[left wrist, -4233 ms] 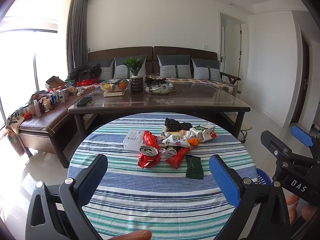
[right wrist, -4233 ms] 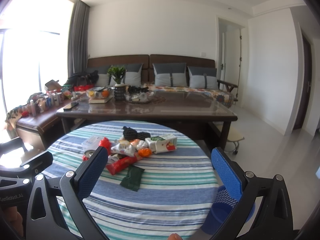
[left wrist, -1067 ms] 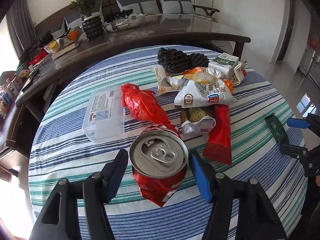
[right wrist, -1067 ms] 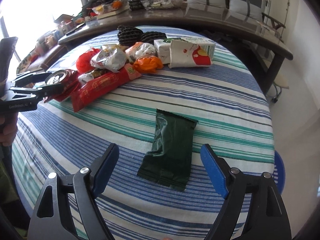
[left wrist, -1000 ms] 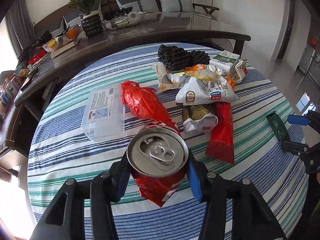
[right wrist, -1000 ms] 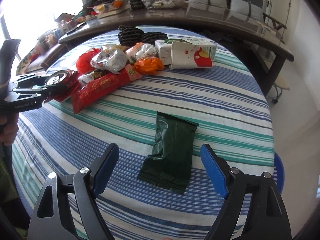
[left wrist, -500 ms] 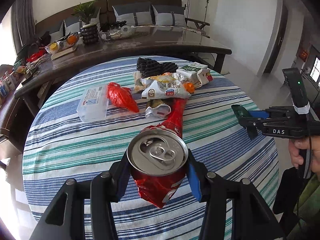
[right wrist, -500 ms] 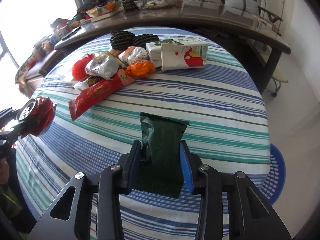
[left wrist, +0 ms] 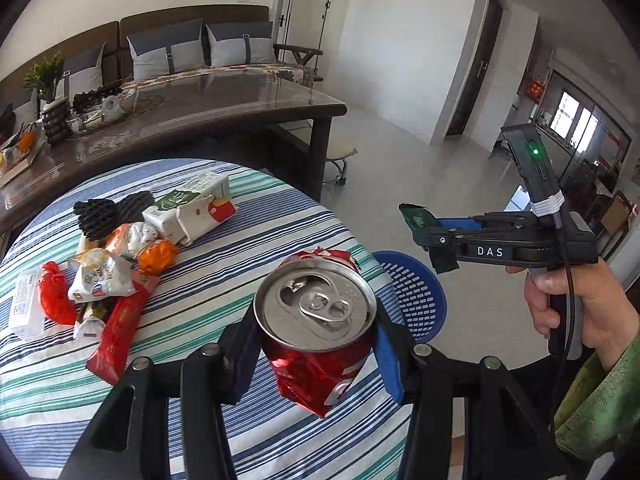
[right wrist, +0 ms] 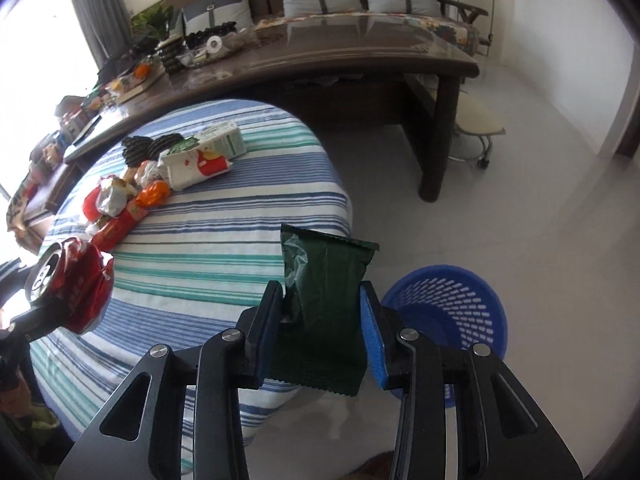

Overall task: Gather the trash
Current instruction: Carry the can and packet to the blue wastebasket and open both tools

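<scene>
We are now carrying both pieces clear of the striped round table [left wrist: 192,304]. A second ago the crushed red can [left wrist: 316,328] was sitting on the cloth and the dark green wrapper [right wrist: 324,300] was lying flat with our right gripper [right wrist: 320,336] spread wide around it. Its jaws have just been closing, and they are now pinching the wrapper across its width. Our left gripper [left wrist: 316,344] is clamping the can by its sides. Both loads are heading toward the blue basket [right wrist: 452,312] on the floor, at four o'clock from the wrapper in the right wrist view, so we are judging the dropping step to be next. The wrapper's long axis is running from six to twelve o'clock, its crimped end up. The can is standing roughly upright, lid toward the camera. More litter is waiting at ten o'clock.
</scene>
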`<state>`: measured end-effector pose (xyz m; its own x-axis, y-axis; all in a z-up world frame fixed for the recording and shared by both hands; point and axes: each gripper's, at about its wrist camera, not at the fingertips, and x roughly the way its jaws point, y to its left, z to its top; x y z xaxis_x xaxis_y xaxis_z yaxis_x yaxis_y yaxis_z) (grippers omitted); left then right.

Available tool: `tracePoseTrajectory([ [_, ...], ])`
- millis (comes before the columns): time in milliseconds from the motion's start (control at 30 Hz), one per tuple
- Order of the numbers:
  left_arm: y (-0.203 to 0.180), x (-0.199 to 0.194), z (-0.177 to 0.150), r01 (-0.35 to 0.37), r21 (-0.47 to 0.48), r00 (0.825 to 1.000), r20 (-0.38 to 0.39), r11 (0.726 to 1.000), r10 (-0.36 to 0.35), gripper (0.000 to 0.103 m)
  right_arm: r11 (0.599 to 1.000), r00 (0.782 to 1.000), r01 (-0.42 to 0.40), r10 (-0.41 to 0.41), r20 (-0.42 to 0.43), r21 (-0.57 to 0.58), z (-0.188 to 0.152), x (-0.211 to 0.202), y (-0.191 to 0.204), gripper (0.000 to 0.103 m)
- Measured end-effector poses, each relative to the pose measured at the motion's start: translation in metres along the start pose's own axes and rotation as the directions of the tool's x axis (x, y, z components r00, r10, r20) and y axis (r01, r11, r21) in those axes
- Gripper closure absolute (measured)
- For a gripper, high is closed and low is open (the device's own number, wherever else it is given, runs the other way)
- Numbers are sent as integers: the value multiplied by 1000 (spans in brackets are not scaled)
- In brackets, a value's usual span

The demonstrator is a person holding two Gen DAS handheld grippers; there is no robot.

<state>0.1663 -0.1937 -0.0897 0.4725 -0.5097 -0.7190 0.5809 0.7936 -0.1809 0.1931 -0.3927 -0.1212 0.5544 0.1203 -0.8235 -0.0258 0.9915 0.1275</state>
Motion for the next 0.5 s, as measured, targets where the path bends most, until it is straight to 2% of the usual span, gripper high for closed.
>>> tracePoseTrajectory([
  [200, -67, 79, 29, 82, 43, 995, -66, 996, -79, 52, 990, 996, 84, -81, -30, 116, -9, 11, -94, 64],
  [333, -104, 131, 38, 110, 74, 988, -120, 991, -101, 52, 981, 994, 100, -92, -55, 165, -16, 26, -129, 64],
  [500, -129, 182, 41, 128, 92, 978, -177, 988, -110, 52, 974, 992, 117, -104, -77, 197, -19, 39, -160, 64],
])
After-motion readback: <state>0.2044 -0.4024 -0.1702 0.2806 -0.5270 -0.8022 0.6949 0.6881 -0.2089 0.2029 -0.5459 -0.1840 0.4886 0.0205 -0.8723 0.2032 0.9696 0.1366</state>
